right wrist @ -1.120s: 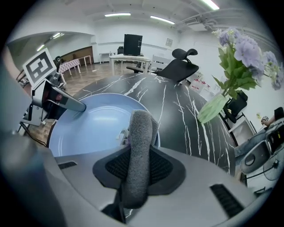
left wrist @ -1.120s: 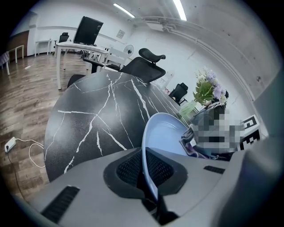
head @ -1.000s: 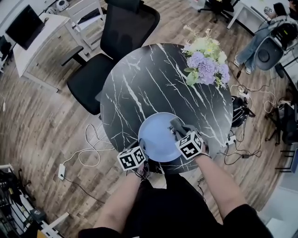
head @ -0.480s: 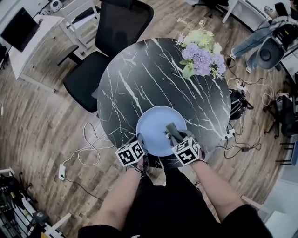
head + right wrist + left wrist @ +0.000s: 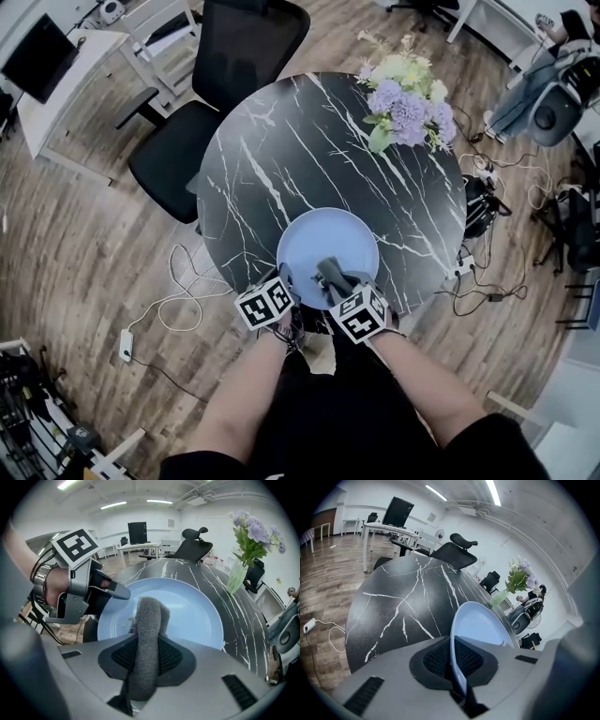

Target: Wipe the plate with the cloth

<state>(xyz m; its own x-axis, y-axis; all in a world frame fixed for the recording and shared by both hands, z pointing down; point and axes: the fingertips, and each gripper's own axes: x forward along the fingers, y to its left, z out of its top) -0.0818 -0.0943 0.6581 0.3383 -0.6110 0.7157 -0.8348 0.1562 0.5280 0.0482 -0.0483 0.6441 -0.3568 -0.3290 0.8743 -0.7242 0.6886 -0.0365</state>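
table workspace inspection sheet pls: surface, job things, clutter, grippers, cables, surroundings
surface: round black marble table, white veins
job's things: blue plate at the near edge; grey cloth on its near part
clutter: flowers at the far right edge
grippers: left hand-held gripper shut on the plate's rim; right hand-held gripper shut on the cloth
cables: white cable and power strip on the floor, left of the table
surroundings: black chair beyond the table, desk with monitor, wood floor

The right gripper (image 5: 337, 287) hides the plate's (image 5: 317, 236) near rim.
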